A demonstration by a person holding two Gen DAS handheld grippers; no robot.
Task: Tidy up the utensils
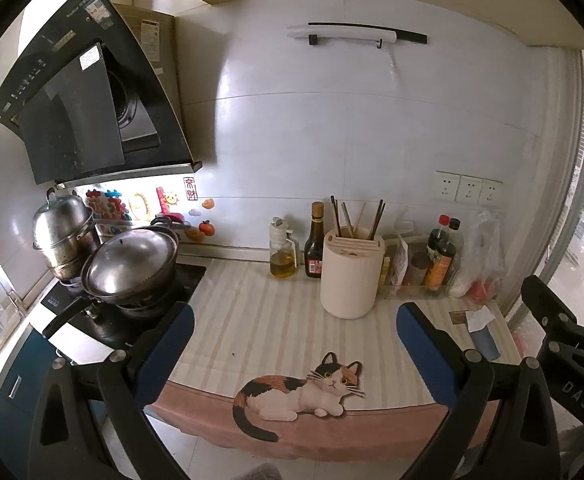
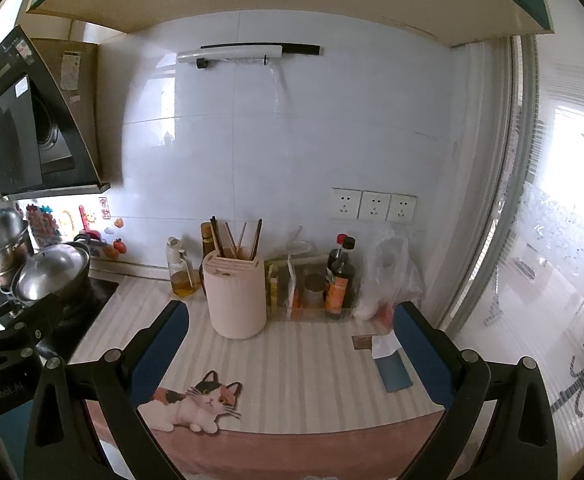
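- Left tool point(image 1: 292, 344): we hold it above the near edge of the desk point(image 1: 252, 312), its blue-padded fingers point(image 1: 164, 356) spread wide with nothing between them.
- Right tool point(image 2: 290, 344): we hold it likewise, fingers point(image 2: 160, 348) wide apart and empty, pointed at the back of the desk.
- Utensil holder point(image 1: 350, 276): cream, cylindrical, with a slotted top; it stands upright on the striped cat mat point(image 1: 304, 392) toward the back wall, well apart from both tools.
- Chopsticks point(image 1: 356, 218): we count several dark and light sticks standing in the rear part of the holder, leaning at mixed angles; the exact number is too small to tell.
- Front slots of the holder: they appear unfilled, though we cannot see down into them.
- Loose utensils: we find none lying on the open mat in either view.
- Oil dispenser point(image 1: 282, 254) and dark sauce bottle point(image 1: 315, 246): just left of the holder, against the wall.
- Tray of condiments point(image 1: 424, 276) and plastic bag point(image 1: 482, 260): to the right of the holder.
- Small blue item with paper point(image 2: 390, 364): lying on the mat at right, near the right tool's finger; we cannot identify it.
- Wok with lid point(image 1: 132, 264) and steamer pot point(image 1: 62, 232): on the stove at left, outside the work in hand.
- Progress, our judgement: the sticks are all gathered in the holder and nothing is held, so the task is either nearly complete or not yet begun; what may remain is straightening or sorting the sticks within the holder.
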